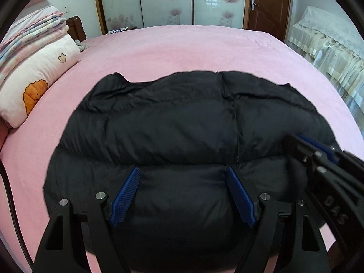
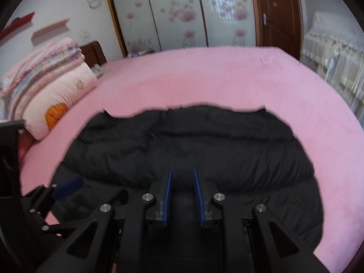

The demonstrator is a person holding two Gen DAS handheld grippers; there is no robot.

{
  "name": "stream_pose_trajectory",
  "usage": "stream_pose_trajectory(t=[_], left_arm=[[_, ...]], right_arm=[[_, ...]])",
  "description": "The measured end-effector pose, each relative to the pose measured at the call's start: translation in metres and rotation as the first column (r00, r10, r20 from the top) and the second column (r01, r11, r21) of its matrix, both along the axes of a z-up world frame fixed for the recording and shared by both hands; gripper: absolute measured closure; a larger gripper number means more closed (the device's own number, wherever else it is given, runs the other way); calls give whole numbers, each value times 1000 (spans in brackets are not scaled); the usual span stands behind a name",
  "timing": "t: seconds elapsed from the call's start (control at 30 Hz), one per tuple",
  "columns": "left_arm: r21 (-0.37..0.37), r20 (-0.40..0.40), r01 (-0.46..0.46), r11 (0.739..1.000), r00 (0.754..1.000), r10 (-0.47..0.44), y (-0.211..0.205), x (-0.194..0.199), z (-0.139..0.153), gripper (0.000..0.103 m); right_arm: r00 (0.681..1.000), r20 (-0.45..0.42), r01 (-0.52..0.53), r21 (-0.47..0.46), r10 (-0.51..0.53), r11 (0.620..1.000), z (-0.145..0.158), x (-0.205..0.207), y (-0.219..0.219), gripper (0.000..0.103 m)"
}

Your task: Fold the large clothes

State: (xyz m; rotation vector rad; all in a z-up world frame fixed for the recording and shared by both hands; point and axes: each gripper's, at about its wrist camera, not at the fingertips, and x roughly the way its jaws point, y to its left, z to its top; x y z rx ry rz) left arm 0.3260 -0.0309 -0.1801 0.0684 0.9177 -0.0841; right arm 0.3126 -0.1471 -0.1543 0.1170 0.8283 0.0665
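A black puffer jacket (image 1: 182,132) lies folded flat on the pink bed (image 1: 182,50); it also fills the lower middle of the right wrist view (image 2: 193,141). My left gripper (image 1: 183,179) hovers over the jacket's near edge with its blue pads wide apart and nothing between them. My right gripper (image 2: 183,179) is over the near right part of the jacket, its pads a narrow gap apart with no fabric between them. The right gripper also shows at the right of the left wrist view (image 1: 318,150), and the left gripper at the lower left of the right wrist view (image 2: 66,188).
A stack of folded quilts and a pillow (image 1: 34,68) sits at the bed's left. Behind the bed are sliding wardrobe doors (image 1: 170,2) and a brown door (image 1: 268,6). A covered sofa (image 1: 329,50) stands at the right.
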Motion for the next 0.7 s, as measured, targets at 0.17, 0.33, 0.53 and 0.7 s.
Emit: stream_pose_trajectory(t=[0.17,0.33,0.53,0.7], left_arm=[[2,0,-3,1000,1000,3,14,8,-13,18],[-9,3,-33,999,999,33,43,10,-19,16],[-17,-2,-101,995,995,101,84,10,-28,16],[5,-5,-127,992,992,127,95,5,-27,16]], right_arm=[[998,-8,67,-18,-67,998,-25,0,-28,85],[988,-6,156,-53,-156,986,-37,-7,-71,85],[977,-11,211,-87,-212,974,-48,-18,-107,86],[976,-16,213,-113,-216,971,-49,-20,-105,85]])
